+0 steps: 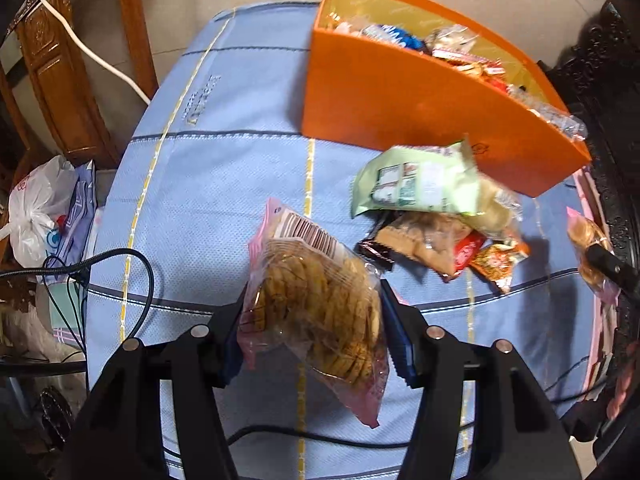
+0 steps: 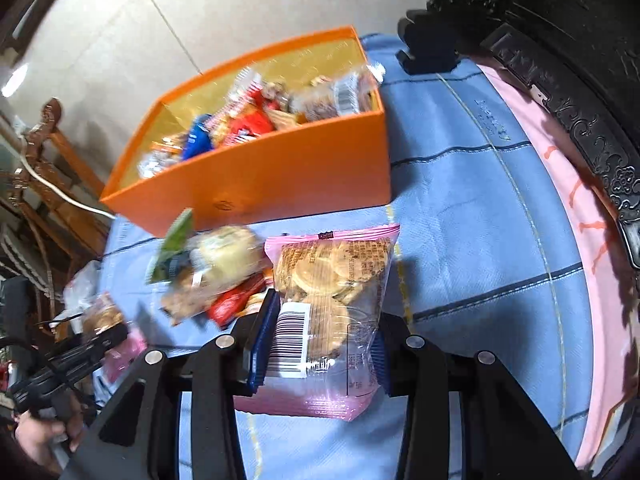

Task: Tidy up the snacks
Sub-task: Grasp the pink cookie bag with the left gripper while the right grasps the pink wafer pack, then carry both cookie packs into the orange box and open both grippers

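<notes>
My left gripper (image 1: 316, 300) is shut on a pink-edged clear packet of brown cookies (image 1: 316, 292), held above the blue cloth. My right gripper (image 2: 326, 312) is shut on a similar pink packet of round biscuits (image 2: 332, 280), barcode facing the camera. An orange box (image 1: 400, 108) (image 2: 280, 176) stands at the back, holding several wrapped snacks. In front of it lies a loose pile of snacks (image 1: 432, 236) (image 2: 216, 276) with a pale green packet (image 1: 416, 184) on top. The right gripper's finger and its packet (image 1: 588, 240) show at the right edge of the left wrist view.
A blue cloth (image 1: 224, 184) (image 2: 460, 208) covers the table, with a pink cloth (image 2: 580, 216) under it at the right. Dark carved furniture (image 2: 560, 60) borders that side. A wooden chair (image 1: 56, 80), a white cable (image 1: 92, 52) and plastic bags (image 1: 36, 208) lie off the left edge.
</notes>
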{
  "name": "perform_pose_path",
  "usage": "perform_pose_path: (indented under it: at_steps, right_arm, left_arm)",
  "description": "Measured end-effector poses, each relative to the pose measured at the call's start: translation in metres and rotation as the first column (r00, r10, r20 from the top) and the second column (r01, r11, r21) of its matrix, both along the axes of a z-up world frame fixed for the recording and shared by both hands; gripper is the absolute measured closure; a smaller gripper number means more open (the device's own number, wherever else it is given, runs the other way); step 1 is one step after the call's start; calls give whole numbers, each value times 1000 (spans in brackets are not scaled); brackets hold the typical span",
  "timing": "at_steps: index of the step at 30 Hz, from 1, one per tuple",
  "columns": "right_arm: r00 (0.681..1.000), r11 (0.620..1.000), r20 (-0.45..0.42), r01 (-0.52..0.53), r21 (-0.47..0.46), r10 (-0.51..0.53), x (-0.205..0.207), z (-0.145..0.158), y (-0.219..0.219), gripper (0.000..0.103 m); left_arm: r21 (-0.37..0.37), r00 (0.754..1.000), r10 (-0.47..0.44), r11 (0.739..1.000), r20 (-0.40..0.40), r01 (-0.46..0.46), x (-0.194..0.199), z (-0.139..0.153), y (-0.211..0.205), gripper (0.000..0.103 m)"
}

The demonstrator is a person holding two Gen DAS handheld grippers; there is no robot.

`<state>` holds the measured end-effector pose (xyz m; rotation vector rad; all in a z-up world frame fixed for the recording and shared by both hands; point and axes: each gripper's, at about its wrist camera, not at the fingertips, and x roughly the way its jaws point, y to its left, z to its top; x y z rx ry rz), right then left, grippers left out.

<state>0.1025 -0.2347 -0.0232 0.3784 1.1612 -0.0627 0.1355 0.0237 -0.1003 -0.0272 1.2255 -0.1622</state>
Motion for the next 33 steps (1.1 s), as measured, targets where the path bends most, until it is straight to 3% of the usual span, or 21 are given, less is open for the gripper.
perform_pose_path:
  at_steps: [11,19,25,33]
  right_arm:
    - [989,991,79,-130,37,127,-11,41,44,61]
    - [980,993,159,-119,10,116,-2,67,36,61]
    - [968,992,220,-119,-29,123,25,87,24,61]
    - [952,994,288,-91,-52,103,81,98,6,61]
  left_arm:
    - [-1,994,-64,998,84,64,-17,45,-18,46]
    - [49,986,-96,995,139,90,-10,78,-29,46]
    - [52,975,-108,994,192,100,18,101,-41,46]
    - [56,967,-104,994,231,94,87,118,-65,46]
